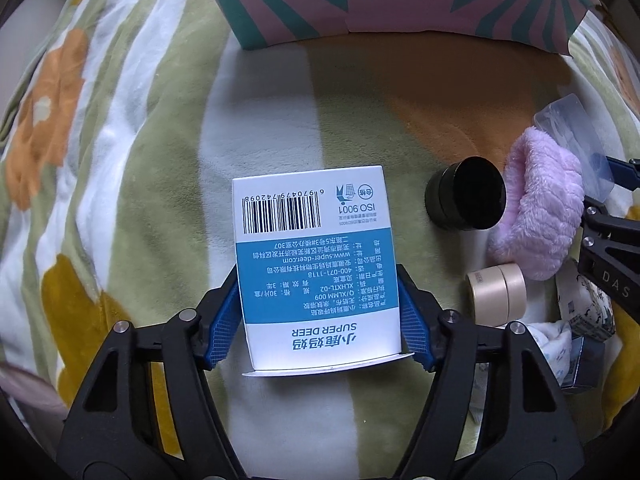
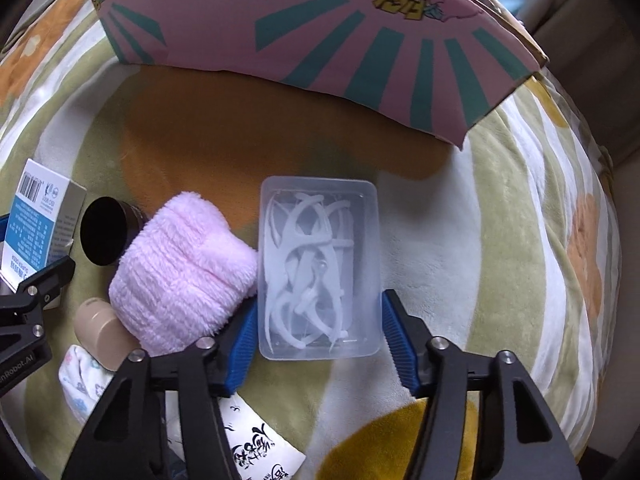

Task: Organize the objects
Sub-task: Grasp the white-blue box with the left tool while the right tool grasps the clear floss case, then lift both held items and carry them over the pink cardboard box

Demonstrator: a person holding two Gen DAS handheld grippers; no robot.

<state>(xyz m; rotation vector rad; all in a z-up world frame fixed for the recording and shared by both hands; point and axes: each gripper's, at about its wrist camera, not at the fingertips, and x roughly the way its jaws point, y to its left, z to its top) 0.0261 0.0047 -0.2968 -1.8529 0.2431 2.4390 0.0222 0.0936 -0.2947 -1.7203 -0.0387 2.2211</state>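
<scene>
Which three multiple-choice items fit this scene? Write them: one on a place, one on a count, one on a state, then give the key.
1. Where does the black jar lie?
A. Between the blue-and-white box and the pink fluffy cloth
B. Inside the pink cardboard box
C. On top of the clear plastic case

2. How many beige tape rolls lie side by side?
A. One
B. Two
C. Four

3. What is the left gripper doing?
A. Hanging open over bare blanket
B. Closed on the blue-and-white box
C. Closed on the black jar

Key: 1 A, the left wrist view shows the jar between box and cloth. 2 B, two rolls sit together in the left wrist view. 3 B, both blue pads press the box's sides; the right gripper likewise brackets the clear plastic case.
</scene>
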